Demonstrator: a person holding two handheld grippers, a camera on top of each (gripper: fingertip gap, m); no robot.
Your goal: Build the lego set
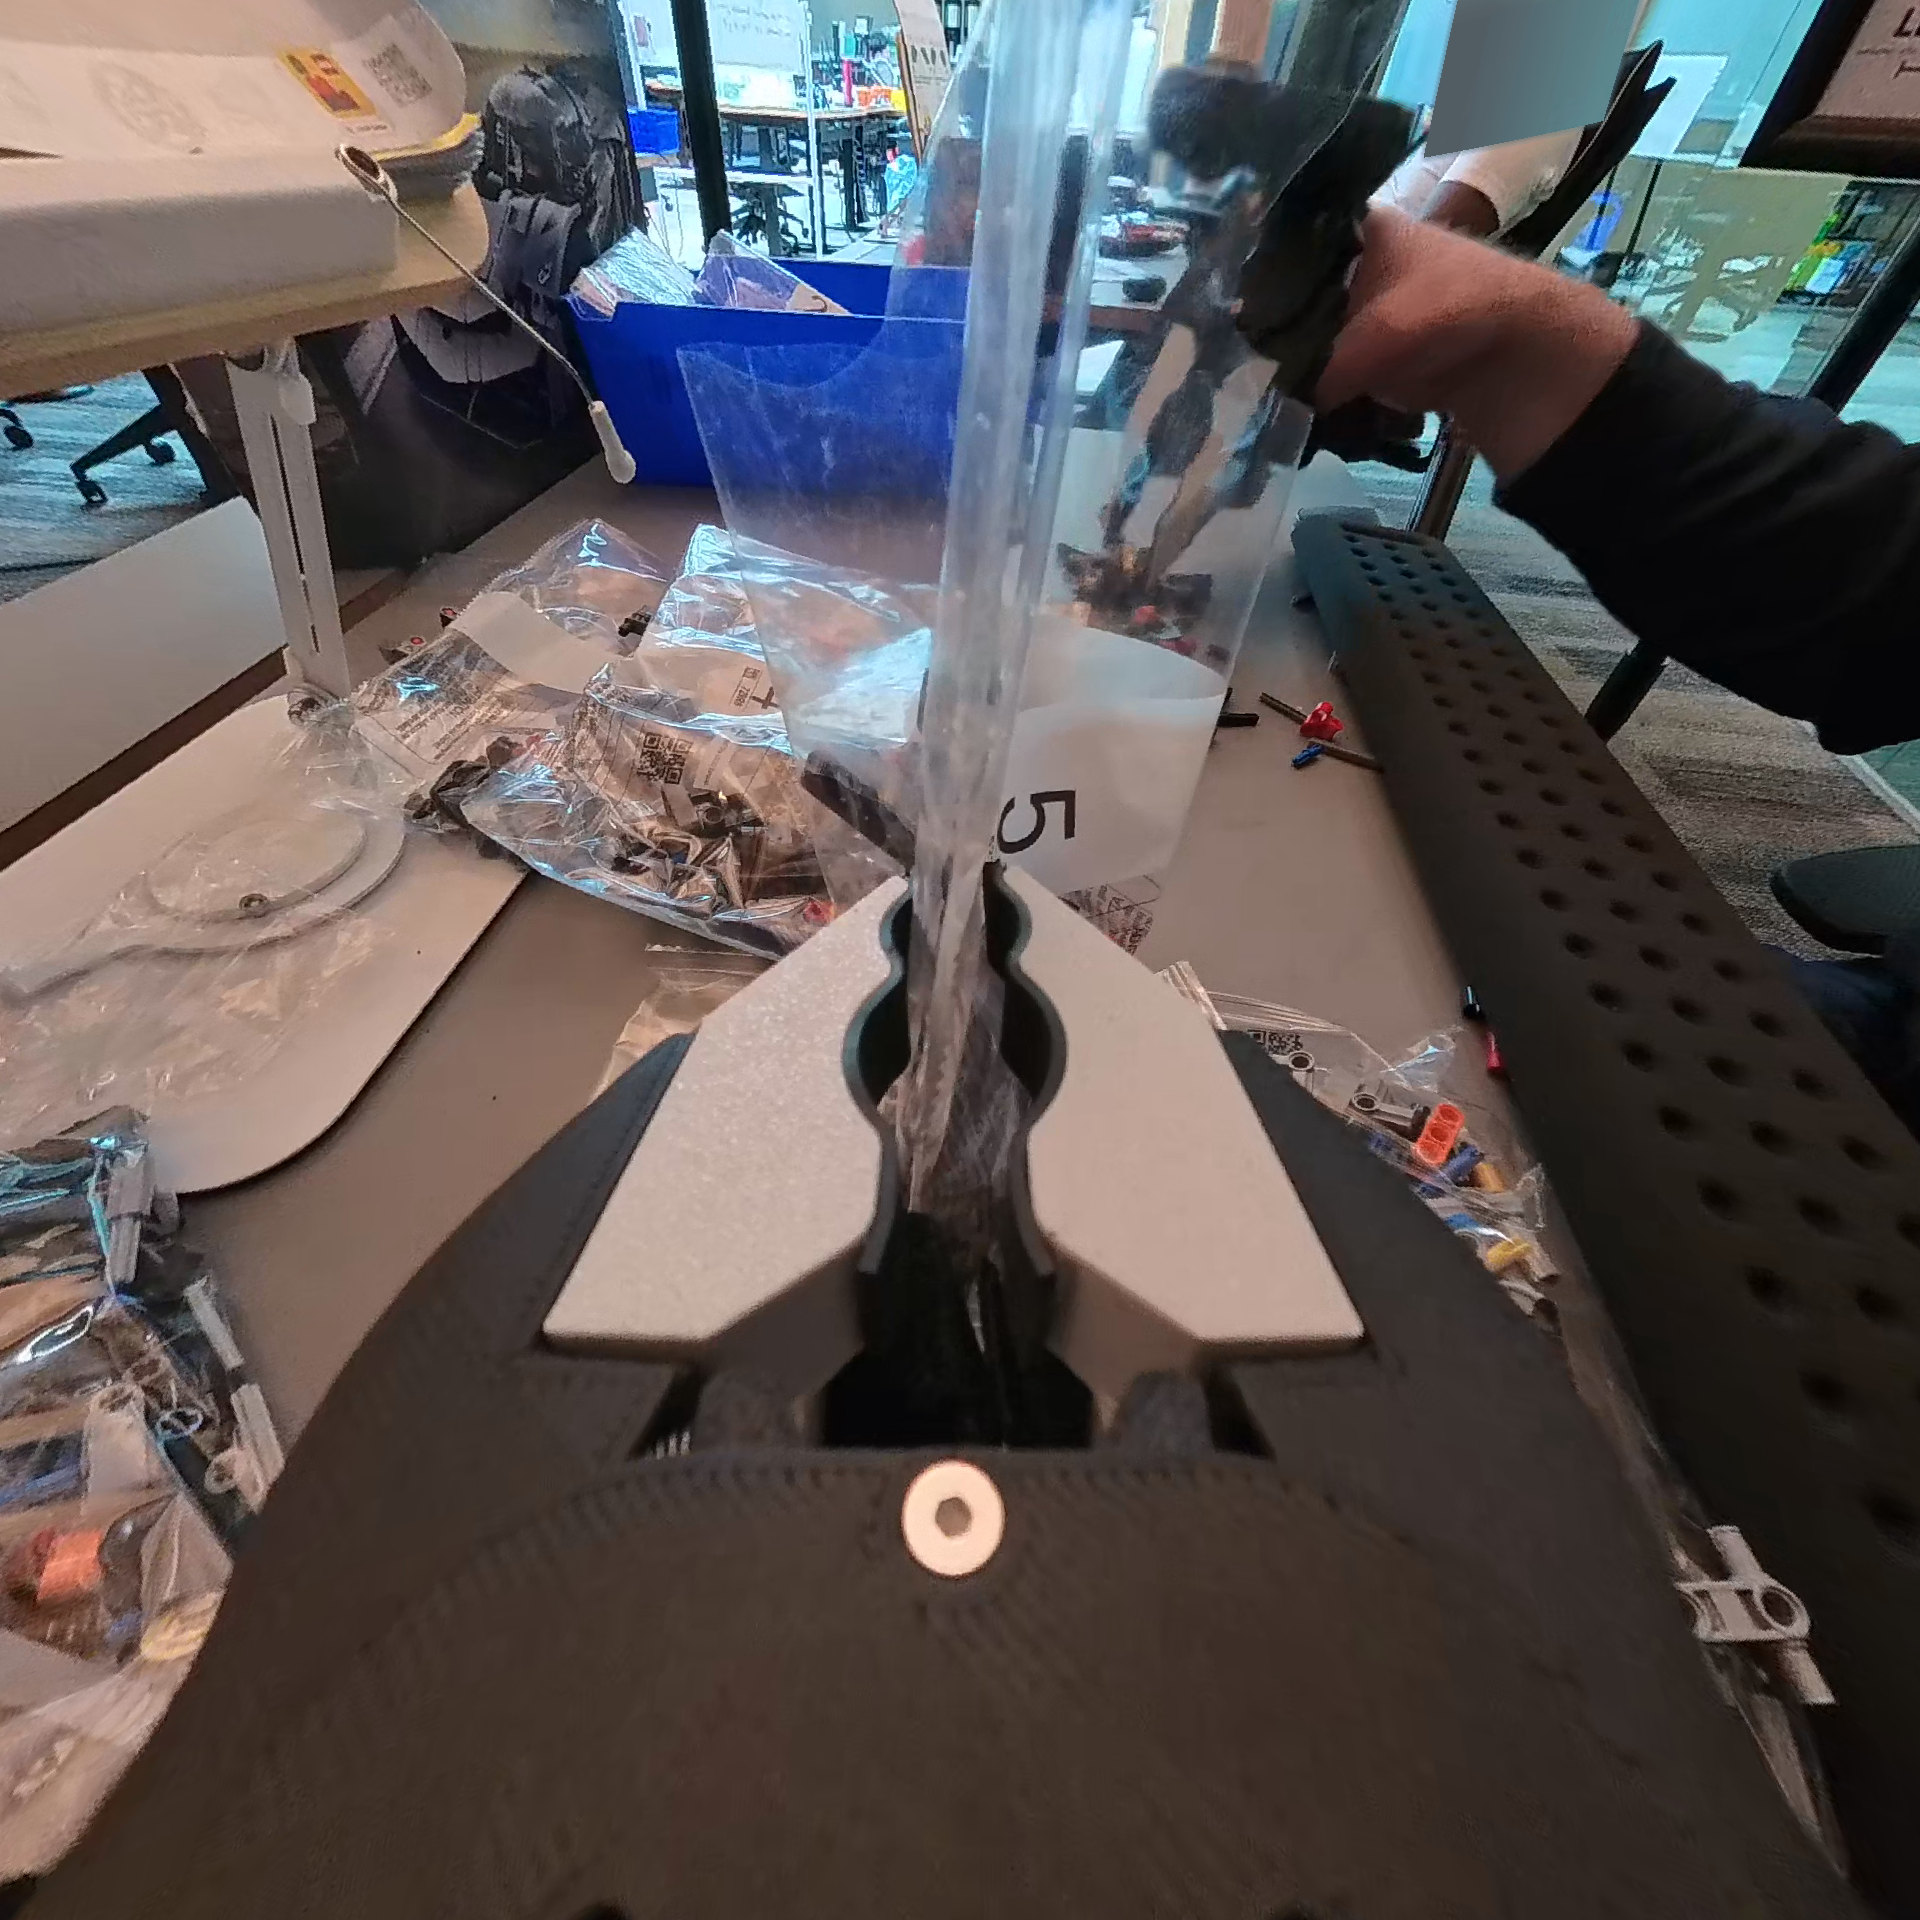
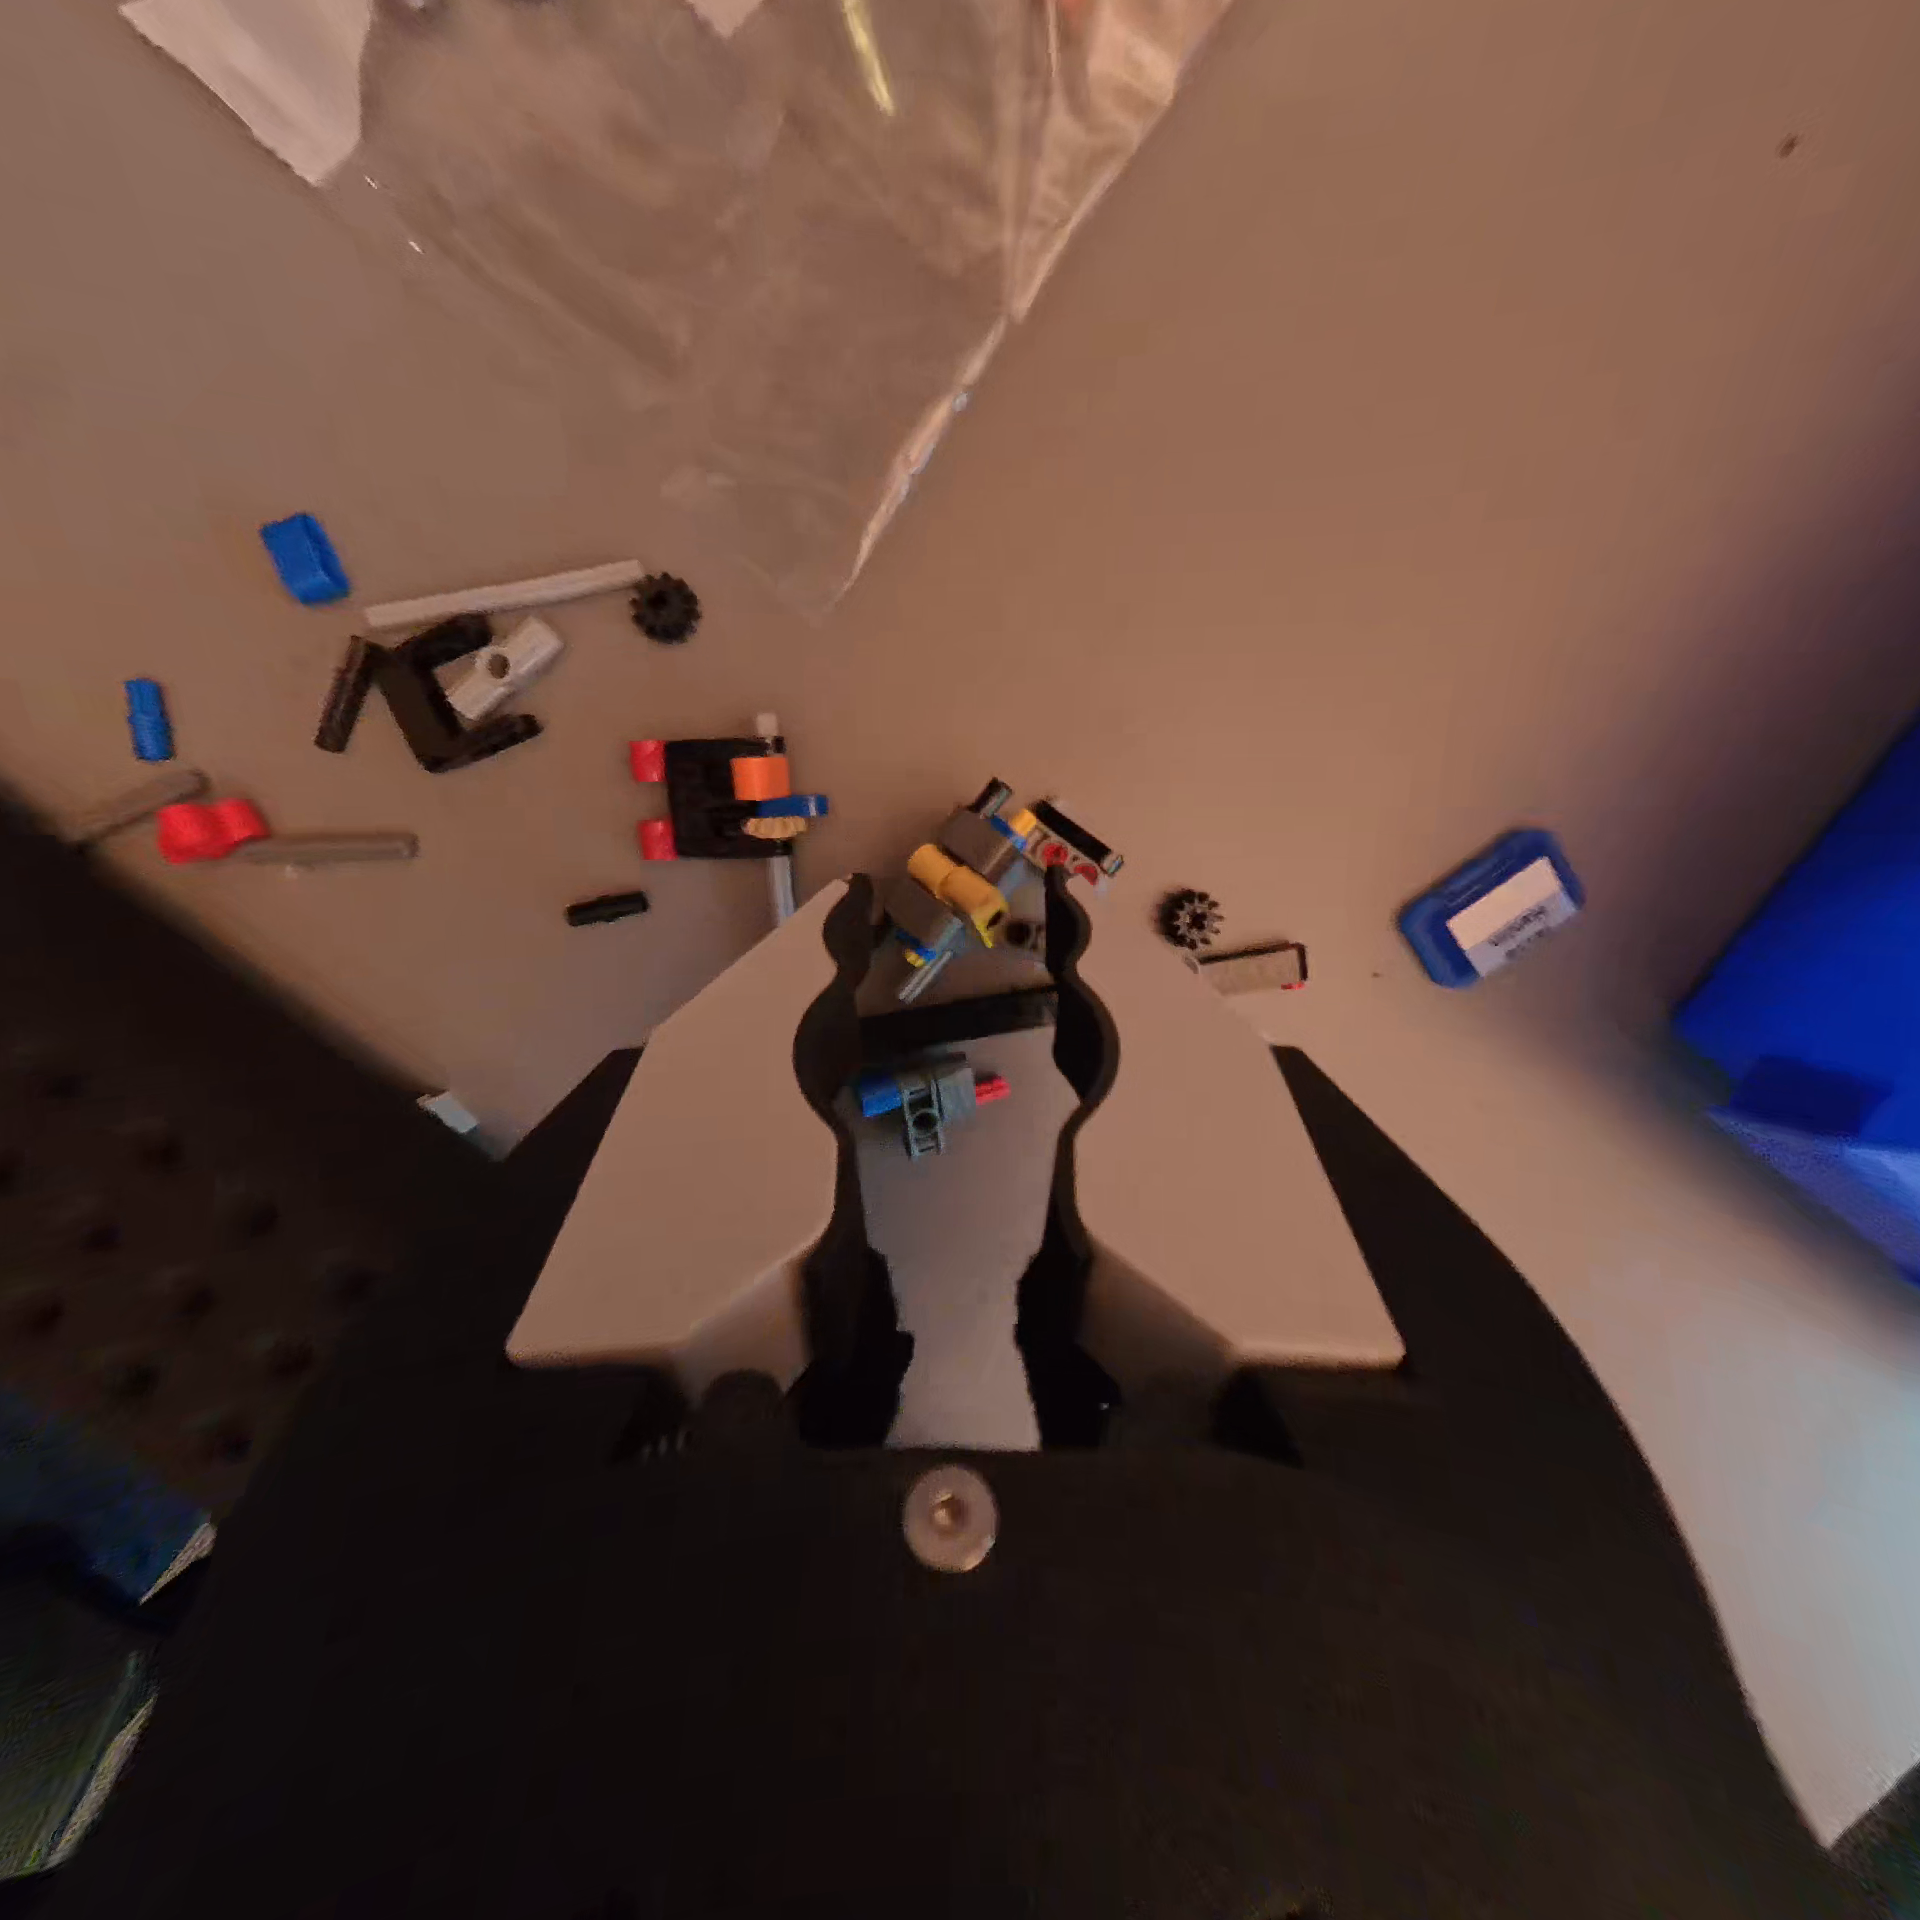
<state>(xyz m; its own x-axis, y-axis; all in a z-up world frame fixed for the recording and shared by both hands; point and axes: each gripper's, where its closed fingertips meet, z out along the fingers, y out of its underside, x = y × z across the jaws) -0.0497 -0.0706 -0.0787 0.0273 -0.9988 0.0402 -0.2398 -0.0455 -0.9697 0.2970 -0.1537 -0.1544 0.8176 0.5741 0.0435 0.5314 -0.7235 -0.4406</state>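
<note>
Emptying a numbered parts bag, with the build barely begun.

Clamped between the left gripper's (image 1: 951,914) nearly closed jaws, the clear bag (image 1: 1039,499) stands straight up ahead of it, and the sealed bags (image 1: 644,769) lying ahead to its left are unopened. The right gripper (image 2: 951,904) hangs over the table (image 2: 1403,520) with jaws parted, gripping nothing; loose lego pieces (image 2: 727,800) lie scattered below and ahead-left of its tips. Only small sub-assemblies look joined, so nearly all assembly seems left.
</note>
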